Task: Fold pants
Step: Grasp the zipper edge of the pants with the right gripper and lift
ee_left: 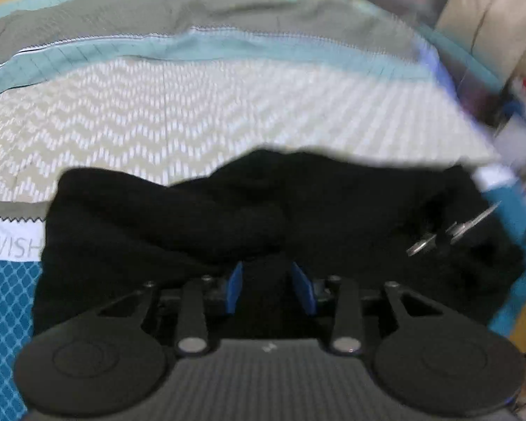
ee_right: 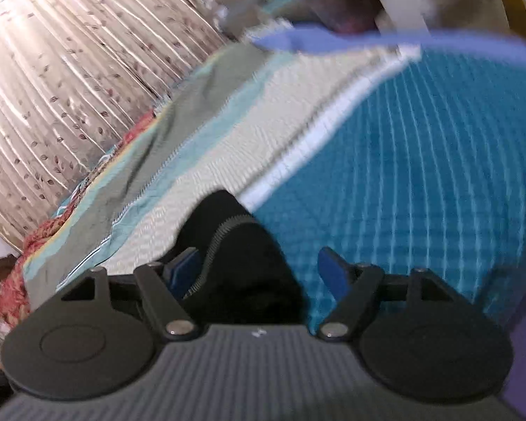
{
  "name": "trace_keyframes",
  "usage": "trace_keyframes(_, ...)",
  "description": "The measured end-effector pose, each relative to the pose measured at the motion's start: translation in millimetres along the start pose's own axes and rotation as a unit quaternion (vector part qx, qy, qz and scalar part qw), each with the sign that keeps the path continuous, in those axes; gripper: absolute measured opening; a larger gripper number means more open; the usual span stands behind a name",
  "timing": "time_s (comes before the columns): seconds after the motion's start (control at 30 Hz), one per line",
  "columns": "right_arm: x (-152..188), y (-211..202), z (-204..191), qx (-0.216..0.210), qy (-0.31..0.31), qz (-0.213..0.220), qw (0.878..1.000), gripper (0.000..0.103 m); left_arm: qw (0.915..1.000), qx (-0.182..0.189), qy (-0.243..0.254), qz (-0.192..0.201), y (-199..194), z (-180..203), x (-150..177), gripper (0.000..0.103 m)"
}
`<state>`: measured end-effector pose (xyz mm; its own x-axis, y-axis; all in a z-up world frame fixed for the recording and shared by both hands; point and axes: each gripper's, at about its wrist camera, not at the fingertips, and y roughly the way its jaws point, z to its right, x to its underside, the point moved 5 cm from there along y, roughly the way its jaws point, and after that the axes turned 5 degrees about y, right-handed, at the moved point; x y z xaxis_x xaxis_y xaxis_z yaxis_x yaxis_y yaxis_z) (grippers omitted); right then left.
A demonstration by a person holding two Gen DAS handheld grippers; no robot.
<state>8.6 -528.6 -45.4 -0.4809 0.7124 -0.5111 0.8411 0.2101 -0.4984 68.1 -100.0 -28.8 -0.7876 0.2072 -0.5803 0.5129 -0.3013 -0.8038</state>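
The black pants [ee_left: 263,210] lie bunched on the patterned bedspread [ee_left: 228,105]. The left gripper [ee_left: 267,286] pinches a fold of them between narrowly set blue pads. The right gripper [ee_right: 256,270] stands wide, pants fabric lying against its left pad [ee_right: 184,266].

Left tool [ee_left: 267,286] pinched narrow; right tool [ee_right: 259,273] spread wide.

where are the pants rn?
The black pants lie bunched on the patterned bedspread, filling the lower middle of the left wrist view, with a fold between the left gripper fingers.
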Motion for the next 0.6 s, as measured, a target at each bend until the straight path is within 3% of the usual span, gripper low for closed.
trace_keyframes(0.07,11,10,-1,-0.016,0.006,-0.030,0.999,0.046,0.9998,-0.016,0.010,-0.007,-3,8,-4,0.034)
trace_keyframes(0.1,13,14,-2,-0.010,-0.001,-0.044,0.999,0.022,0.9997,-0.017,0.010,-0.010,-9,11,-7,0.033)
trace_keyframes(0.13,11,12,-5,-0.009,-0.006,-0.047,0.999,0.018,0.9998,-0.011,0.008,-0.011,-16,14,-11,0.034)
trace_keyframes(0.2,6,1,-19,-0.044,-0.020,-0.038,0.998,0.017,0.9998,0.015,-0.014,0.004,-39,17,-23,0.041)
trace_keyframes(0.37,18,-20,-78,-0.105,-0.127,-0.036,0.986,0.017,0.9922,0.086,-0.068,0.060,-82,40,-69,0.069)
trace_keyframes(0.43,33,-21,-101,-0.113,-0.177,-0.040,0.977,0.017,0.9895,0.121,-0.058,0.054,-83,66,-83,0.089)
trace_keyframes(0.6,60,-14,-126,-0.111,-0.278,-0.038,0.953,0.017,0.9890,0.143,0.023,0.029,-64,140,-96,0.097)
